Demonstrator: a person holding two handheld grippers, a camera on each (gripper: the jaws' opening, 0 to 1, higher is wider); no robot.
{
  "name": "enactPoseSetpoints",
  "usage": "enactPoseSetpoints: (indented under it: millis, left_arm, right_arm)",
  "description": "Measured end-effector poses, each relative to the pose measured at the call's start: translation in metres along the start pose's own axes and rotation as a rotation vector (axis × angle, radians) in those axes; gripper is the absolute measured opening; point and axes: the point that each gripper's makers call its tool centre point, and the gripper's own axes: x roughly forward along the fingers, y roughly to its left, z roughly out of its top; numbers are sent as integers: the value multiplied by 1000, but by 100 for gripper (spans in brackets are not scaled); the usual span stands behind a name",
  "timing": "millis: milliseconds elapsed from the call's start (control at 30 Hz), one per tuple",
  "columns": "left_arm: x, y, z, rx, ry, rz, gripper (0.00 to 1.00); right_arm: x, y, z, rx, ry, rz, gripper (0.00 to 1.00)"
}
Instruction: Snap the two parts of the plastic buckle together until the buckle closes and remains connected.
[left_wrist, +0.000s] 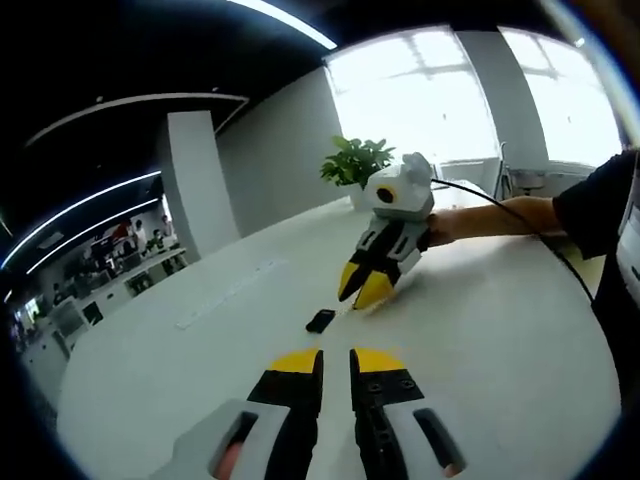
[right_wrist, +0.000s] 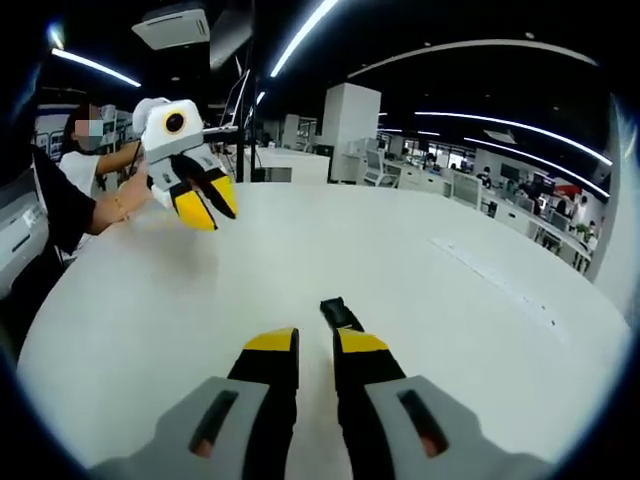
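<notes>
A small black plastic buckle (left_wrist: 320, 321) lies on the white table, just ahead of my left gripper (left_wrist: 336, 364). In the right gripper view the buckle (right_wrist: 341, 313) lies right past the tips of my right gripper (right_wrist: 317, 345). It reads as one dark piece, too small to tell whether its two parts are joined. Both grippers have their yellow-tipped jaws a narrow gap apart with nothing between them. The right gripper (left_wrist: 362, 288) hovers over the table beyond the buckle, held by a person's hand. The left gripper (right_wrist: 207, 205) hangs above the table at the far left.
The round white table (right_wrist: 480, 330) stretches wide around the buckle. A potted green plant (left_wrist: 357, 163) stands at its far edge by the windows. The person's arm and dark sleeve (left_wrist: 590, 215) reach in from the right. Office desks (right_wrist: 520, 200) lie beyond the table.
</notes>
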Motion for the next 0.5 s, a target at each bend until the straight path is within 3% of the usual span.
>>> enactPoseSetpoints:
  millis: [133,300,500]
  left_arm:
    - [-8,6,0,-3,8,42,10]
    - [-15,6,0,-39,5,71,10]
    - [-26,-4,-3,5,34,151,11]
  right_arm:
    - [-9,1,0,29,-9,-35,13]
    - [-18,-1,-7,32,27,-85,12]
    - [-33,4,-2,62,27,-139,13]
